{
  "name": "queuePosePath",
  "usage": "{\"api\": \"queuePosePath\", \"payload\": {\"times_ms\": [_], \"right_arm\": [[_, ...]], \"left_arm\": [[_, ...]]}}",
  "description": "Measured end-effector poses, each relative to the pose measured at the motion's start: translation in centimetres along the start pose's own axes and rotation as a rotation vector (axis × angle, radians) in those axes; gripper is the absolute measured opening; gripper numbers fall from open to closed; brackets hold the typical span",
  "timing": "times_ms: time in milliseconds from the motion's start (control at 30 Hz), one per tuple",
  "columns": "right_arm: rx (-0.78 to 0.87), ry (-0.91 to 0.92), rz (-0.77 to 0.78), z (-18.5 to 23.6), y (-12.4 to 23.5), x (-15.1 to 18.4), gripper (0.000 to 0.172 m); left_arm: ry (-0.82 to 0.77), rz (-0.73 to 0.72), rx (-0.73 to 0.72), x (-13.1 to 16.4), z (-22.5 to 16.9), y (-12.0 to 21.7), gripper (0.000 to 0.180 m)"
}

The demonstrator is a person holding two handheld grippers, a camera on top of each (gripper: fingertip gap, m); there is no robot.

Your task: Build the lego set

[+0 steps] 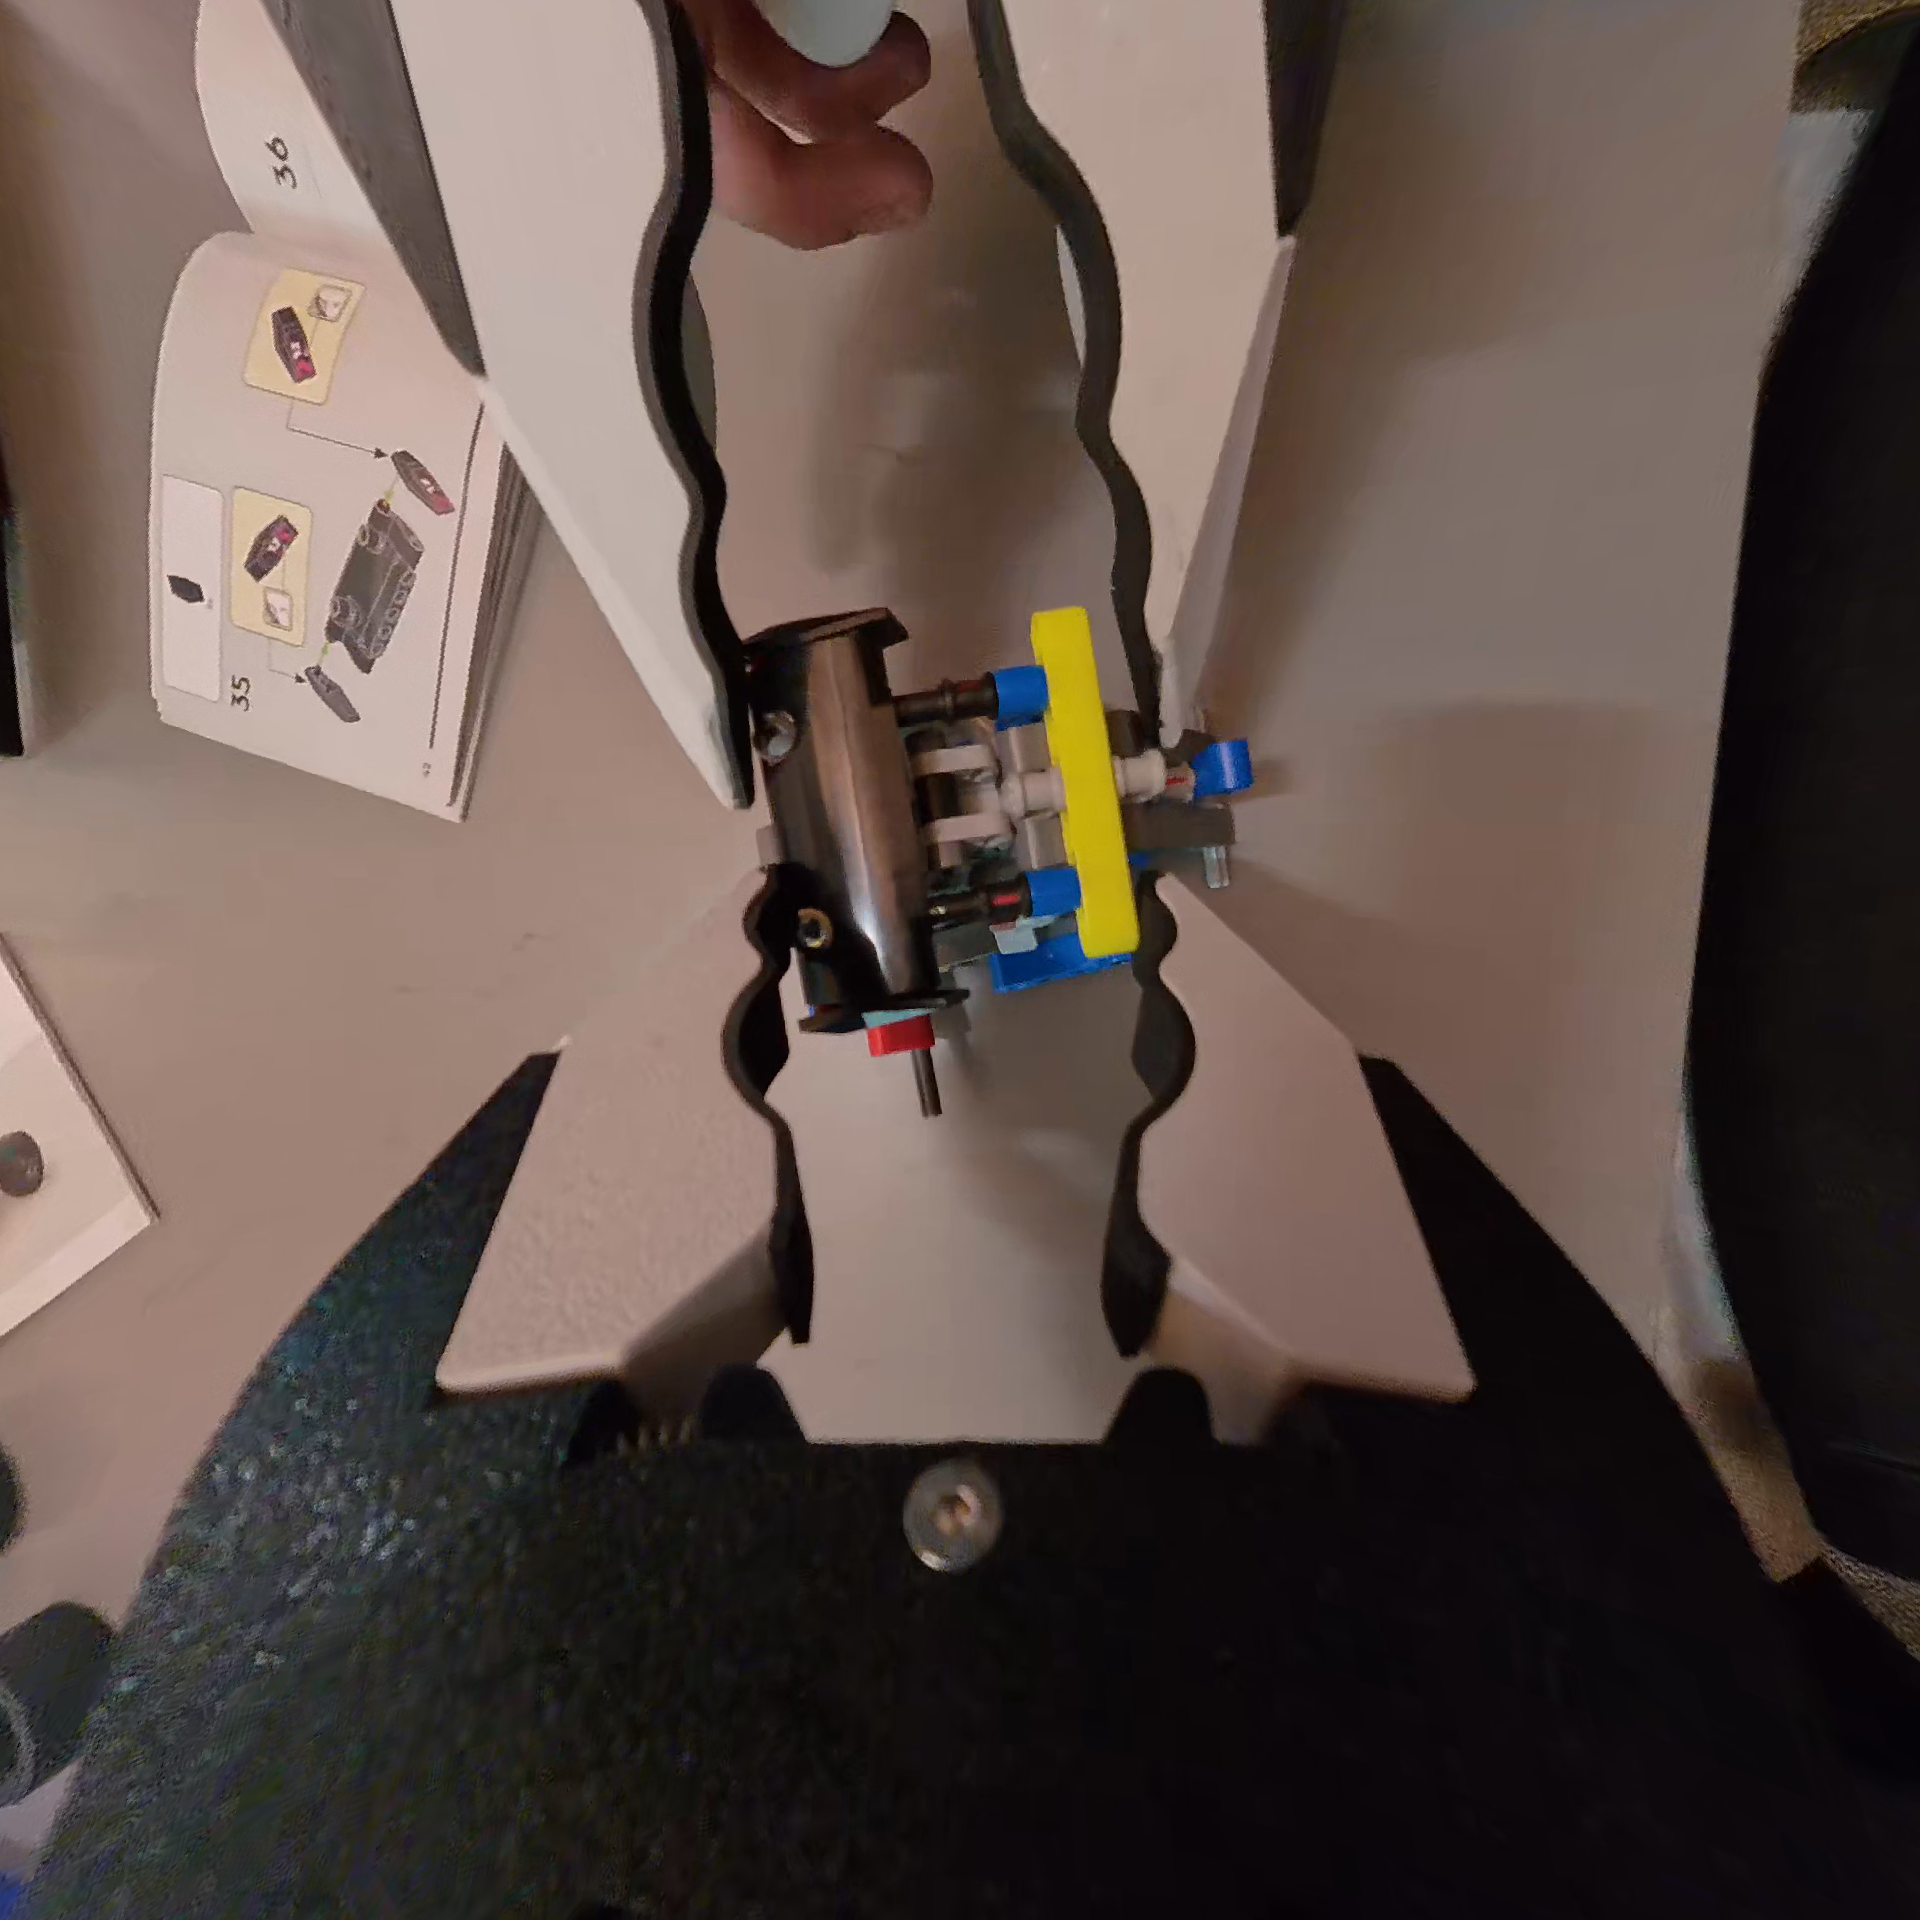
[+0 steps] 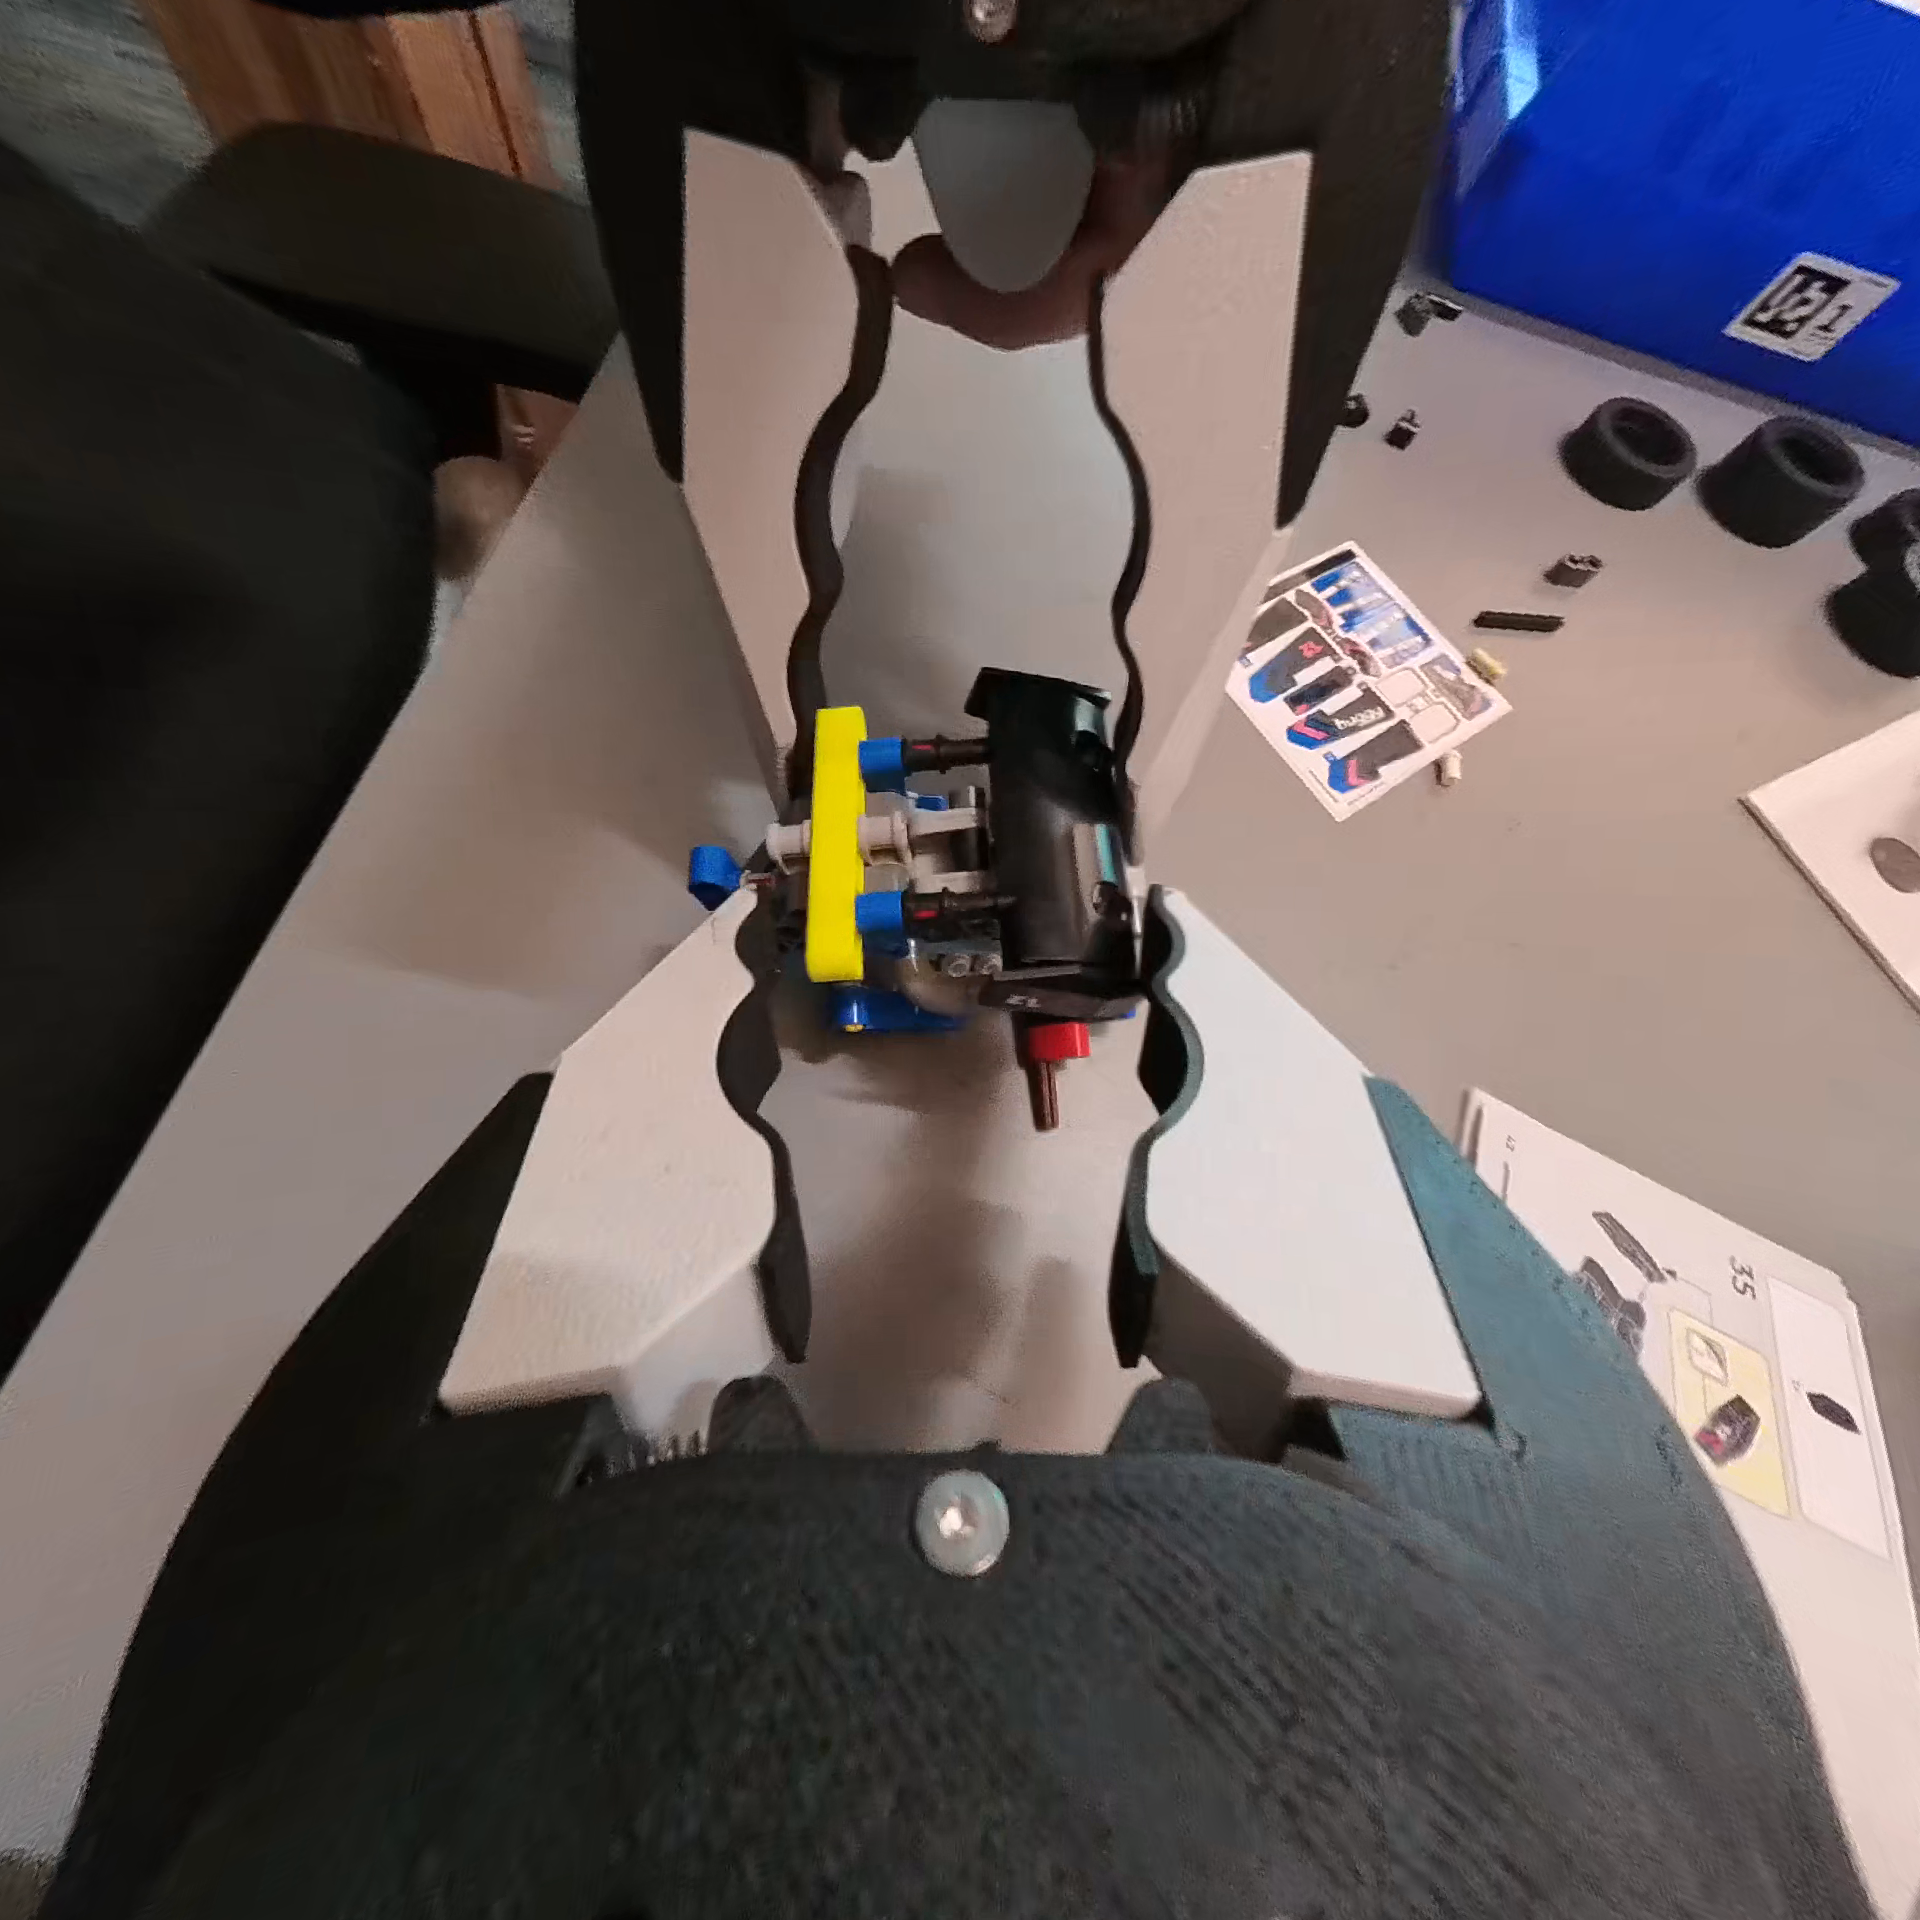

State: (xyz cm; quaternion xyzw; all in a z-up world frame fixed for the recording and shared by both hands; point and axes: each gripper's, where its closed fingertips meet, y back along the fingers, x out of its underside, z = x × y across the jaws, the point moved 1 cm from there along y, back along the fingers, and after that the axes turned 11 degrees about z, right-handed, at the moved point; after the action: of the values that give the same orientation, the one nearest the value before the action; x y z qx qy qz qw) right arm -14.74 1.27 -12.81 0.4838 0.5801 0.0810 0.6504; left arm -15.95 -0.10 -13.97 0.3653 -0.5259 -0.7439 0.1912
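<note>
Both grippers meet nose to nose over the bench (image 2: 1455,987), sharing one small brick assembly (image 1: 935,821) of black, yellow and blue parts. The left gripper (image 1: 951,914) grips it, fingers (image 1: 764,935) pressed on both sides. The right gripper (image 2: 951,935) clamps it likewise; an open instruction booklet (image 1: 312,520) lies nearby.

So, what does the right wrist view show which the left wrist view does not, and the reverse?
Only the right wrist view: a blue box, black tyres, a sticker sheet, small loose parts, wooden furniture.
Only the left wrist view: the curled second page of the booklet.
Both: the brick assembly between the fingers of the left gripper and the right gripper, the open instruction booklet, the pale table.
</note>
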Motion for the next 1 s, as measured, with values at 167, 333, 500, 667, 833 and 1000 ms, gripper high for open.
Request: {"api": "queuePosePath", "payload": {"times_ms": [167,333,500,667,833,1000], "right_arm": [[0.016,0.006,0.025,-0.2,0.0,0.2,0.066],[0.06,0.016,0.021,-0.2,0.0,-0.1,0.066],[0.069,-0.015,0.038,-0.4,-0.1,-0.2,0.065],[0.073,-0.044,0.065,-0.5,-0.3,-0.1,0.066],[0.092,0.005,0.076,-0.3,-0.1,-0.4,0.064],[0.128,-0.005,0.044,-0.6,0.0,-0.4,0.064]], "left_arm": [[-0.017,-0.012,0.013,-0.2,0.3,-0.1,0.064],[-0.011,0.013,0.012,0.0,0.4,-0.6,0.064],[-0.024,0.059,0.005,0.3,0.7,-0.5,0.064],[-0.066,0.057,-0.016,0.2,0.9,-0.6,0.064],[-0.139,0.071,-0.036,0.0,0.7,-0.5,0.065],[-0.131,0.092,-0.037,-0.1,1.1,-0.5,0.063]]}}
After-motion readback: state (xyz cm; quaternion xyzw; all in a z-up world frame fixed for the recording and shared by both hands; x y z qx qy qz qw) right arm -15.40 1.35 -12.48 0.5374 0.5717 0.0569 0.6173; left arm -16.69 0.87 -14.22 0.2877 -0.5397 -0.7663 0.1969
